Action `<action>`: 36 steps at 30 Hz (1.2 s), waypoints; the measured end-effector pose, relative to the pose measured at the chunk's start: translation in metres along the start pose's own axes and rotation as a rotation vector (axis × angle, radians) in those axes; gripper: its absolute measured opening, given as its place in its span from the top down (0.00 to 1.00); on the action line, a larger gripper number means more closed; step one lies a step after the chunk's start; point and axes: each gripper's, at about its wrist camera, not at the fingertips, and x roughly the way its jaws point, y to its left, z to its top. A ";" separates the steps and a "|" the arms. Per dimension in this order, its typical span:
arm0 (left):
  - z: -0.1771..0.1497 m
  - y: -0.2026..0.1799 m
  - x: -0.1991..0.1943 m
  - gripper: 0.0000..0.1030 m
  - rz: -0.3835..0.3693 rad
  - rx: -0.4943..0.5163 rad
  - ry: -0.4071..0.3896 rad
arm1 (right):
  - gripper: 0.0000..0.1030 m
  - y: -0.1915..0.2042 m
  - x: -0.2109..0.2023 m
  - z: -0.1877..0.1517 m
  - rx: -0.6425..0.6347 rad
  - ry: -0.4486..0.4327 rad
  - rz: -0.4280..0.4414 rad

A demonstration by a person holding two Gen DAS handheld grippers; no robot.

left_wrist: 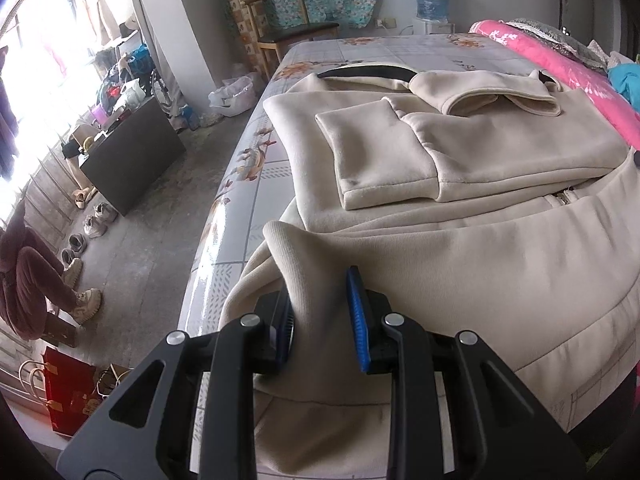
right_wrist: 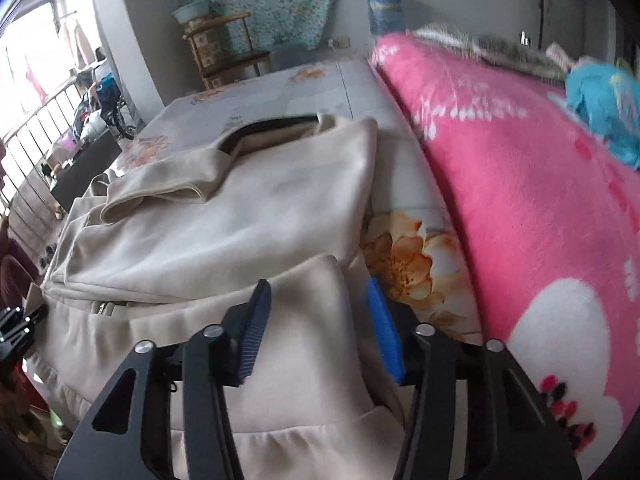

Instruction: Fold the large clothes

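Presently, a hem fold of the cream jacket (left_wrist: 460, 248) is pinched by the left gripper (left_wrist: 322, 312); the right gripper (right_wrist: 316, 320) is spread around the other corner.

The left tool (left_wrist: 322, 312) holds a raised fold of the cream jacket's (left_wrist: 460, 264) ribbed hem between its blue pads (left_wrist: 360, 320); the jaws stand partly apart around the bunched cloth. Ahead of the tool, both sleeves lie folded across the jacket body, one cuff (left_wrist: 384, 196) nearest. The jacket rests on a bed (left_wrist: 360, 50) with a floral sheet. A pink blanket (left_wrist: 560, 64) lies ahead to the right.
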 end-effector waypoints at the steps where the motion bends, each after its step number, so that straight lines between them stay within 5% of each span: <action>1: 0.000 -0.001 0.000 0.76 0.003 0.003 0.000 | 0.61 -0.001 -0.001 -0.003 0.006 0.004 0.013; 9: 0.001 -0.002 0.000 0.76 0.012 0.003 0.010 | 0.69 0.000 -0.017 -0.016 -0.014 0.020 0.056; 36: 0.003 -0.003 0.000 0.76 0.024 -0.005 0.022 | 0.73 0.027 0.002 -0.012 -0.201 0.037 -0.155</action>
